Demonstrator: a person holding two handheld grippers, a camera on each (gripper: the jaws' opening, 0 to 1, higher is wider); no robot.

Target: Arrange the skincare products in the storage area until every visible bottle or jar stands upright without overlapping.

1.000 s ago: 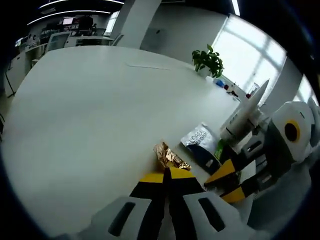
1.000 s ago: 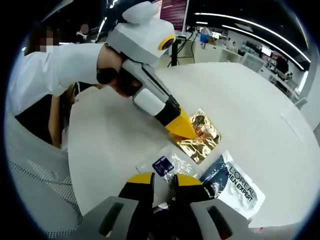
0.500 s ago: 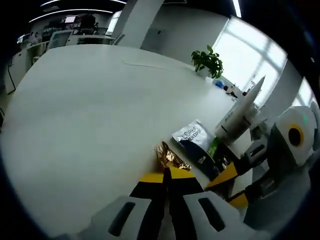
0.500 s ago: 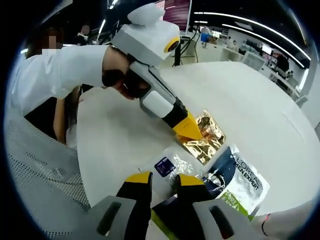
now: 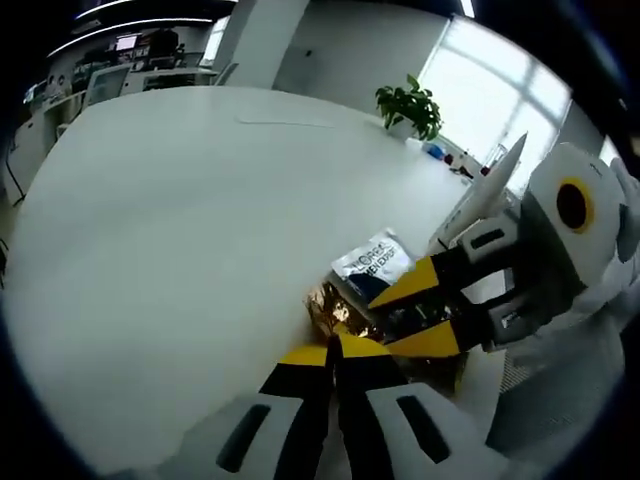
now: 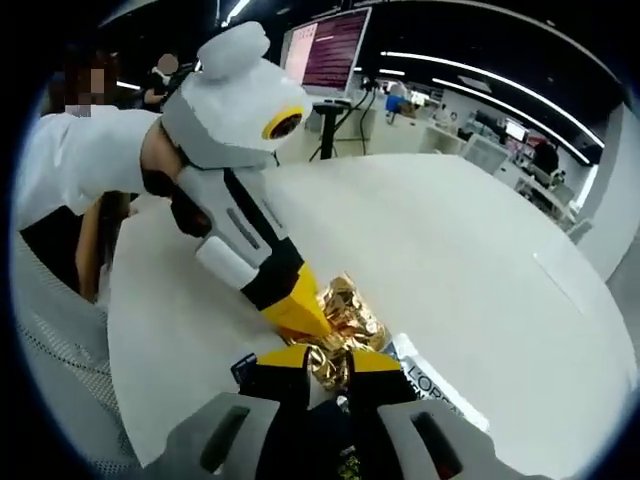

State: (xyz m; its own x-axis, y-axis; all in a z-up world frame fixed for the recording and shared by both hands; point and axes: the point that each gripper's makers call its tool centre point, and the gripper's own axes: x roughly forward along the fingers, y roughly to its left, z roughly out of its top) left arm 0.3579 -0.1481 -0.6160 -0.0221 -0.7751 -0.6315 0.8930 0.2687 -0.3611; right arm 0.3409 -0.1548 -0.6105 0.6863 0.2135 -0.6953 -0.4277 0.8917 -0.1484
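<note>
Skincare sachets are what lie on the white table [image 5: 170, 220], no bottle or jar among them: a gold foil packet [image 6: 345, 318] and a white-and-dark sachet [image 5: 370, 263] just beside it, near the table's edge. The left gripper [image 5: 334, 350] has its jaws closed on the gold packet's crumpled edge. The right gripper [image 6: 327, 358] reaches in over the same packet, jaws narrow; whether it grips anything I cannot tell. Nothing stands upright yet, so the arranging looks barely begun, most of it left.
</note>
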